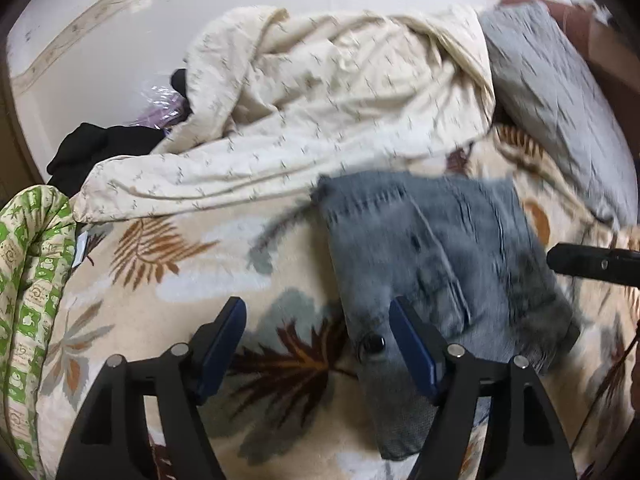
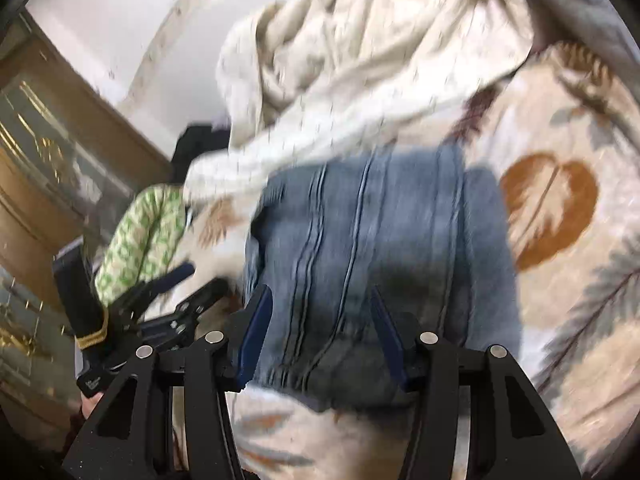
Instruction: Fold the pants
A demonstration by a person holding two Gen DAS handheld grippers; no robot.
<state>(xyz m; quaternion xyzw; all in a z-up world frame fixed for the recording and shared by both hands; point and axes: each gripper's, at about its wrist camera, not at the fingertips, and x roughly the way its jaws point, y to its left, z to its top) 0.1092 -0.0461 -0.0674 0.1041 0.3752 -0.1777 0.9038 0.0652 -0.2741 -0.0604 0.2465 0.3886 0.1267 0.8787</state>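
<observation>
Both grippers parted, gripping nothing: left gripper wide above folded jeans and leaf-print blanket; right gripper moderately apart over denim.

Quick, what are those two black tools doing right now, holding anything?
Left tool: open, holding nothing.
Right tool: open above the folded blue denim pants, not gripping them.
</observation>
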